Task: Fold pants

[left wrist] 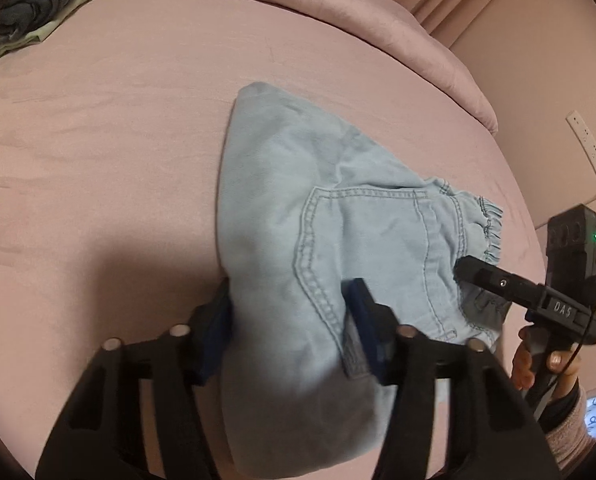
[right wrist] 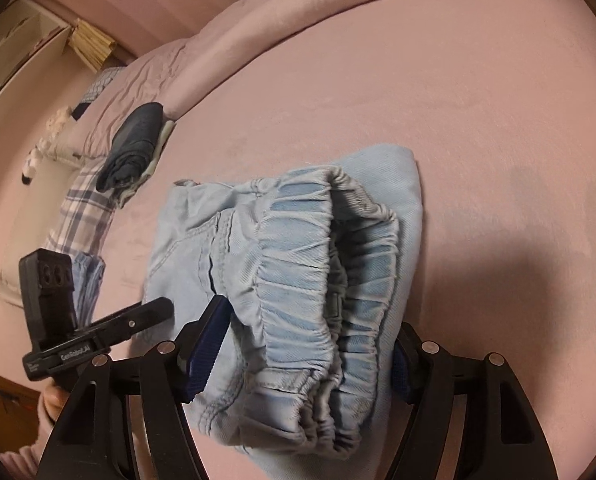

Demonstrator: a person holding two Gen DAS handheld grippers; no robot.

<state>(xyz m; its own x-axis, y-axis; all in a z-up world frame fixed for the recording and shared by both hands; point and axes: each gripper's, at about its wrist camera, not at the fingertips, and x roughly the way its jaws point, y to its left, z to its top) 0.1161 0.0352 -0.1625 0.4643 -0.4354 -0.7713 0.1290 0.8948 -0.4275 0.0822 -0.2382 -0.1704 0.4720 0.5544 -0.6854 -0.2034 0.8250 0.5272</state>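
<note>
Light blue denim pants (left wrist: pixel 298 208) lie folded into a thick bundle on the pink bed sheet (left wrist: pixel 118 140). In the left wrist view my left gripper (left wrist: pixel 290 312) has its blue pads pressed on both sides of the bundle's near fold, beside the back pocket. In the right wrist view my right gripper (right wrist: pixel 305 356) holds the gathered elastic waistband (right wrist: pixel 298 280) between its pads. One finger of the right gripper (left wrist: pixel 485 278) lies over the waistband end. One finger of the left gripper (right wrist: pixel 146 314) reaches the pants' far edge (right wrist: pixel 170 248).
A stack of folded dark clothes (left wrist: pixel 26 12) (right wrist: pixel 134 144) lies at the sheet's far corner. A rolled pink blanket (left wrist: pixel 337 12) runs along the back. A plaid cloth (right wrist: pixel 82 208) hangs at the bed's edge. A power strip (left wrist: pixel 589 148) is on the wall.
</note>
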